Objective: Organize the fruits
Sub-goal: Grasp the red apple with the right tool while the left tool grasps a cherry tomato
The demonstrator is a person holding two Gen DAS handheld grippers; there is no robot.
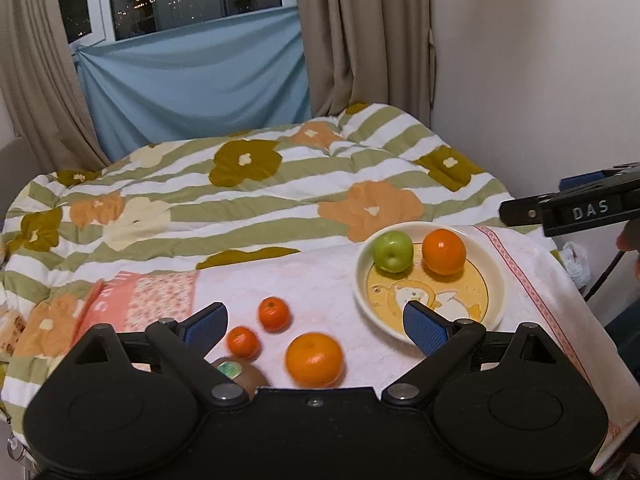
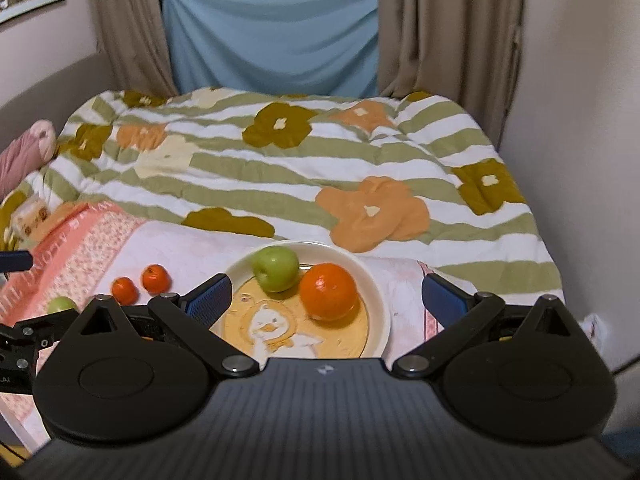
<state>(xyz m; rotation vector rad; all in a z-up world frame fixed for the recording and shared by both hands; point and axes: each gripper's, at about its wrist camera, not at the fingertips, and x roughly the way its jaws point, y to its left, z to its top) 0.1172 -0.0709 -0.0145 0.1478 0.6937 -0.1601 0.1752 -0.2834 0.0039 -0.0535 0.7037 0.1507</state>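
Note:
A cream plate (image 1: 496,280) with a duck picture holds a green apple (image 1: 393,251) and an orange (image 1: 444,251); it also shows in the right wrist view (image 2: 380,300) with the apple (image 2: 277,268) and orange (image 2: 328,291). On the pink cloth (image 1: 320,280) lie a large orange (image 1: 314,359), two small mandarins (image 1: 274,313) (image 1: 243,342) and a brown kiwi (image 1: 240,374). My left gripper (image 1: 316,326) is open and empty above the loose fruits. My right gripper (image 2: 326,296) is open and empty over the plate. Another green fruit (image 2: 61,304) lies at far left.
The cloth lies on a bed with a striped floral quilt (image 1: 240,200). A wall (image 1: 540,80) runs along the right. Curtains (image 1: 360,40) and a blue sheet (image 1: 192,80) hang behind. The right gripper's body (image 1: 580,210) shows at right in the left wrist view.

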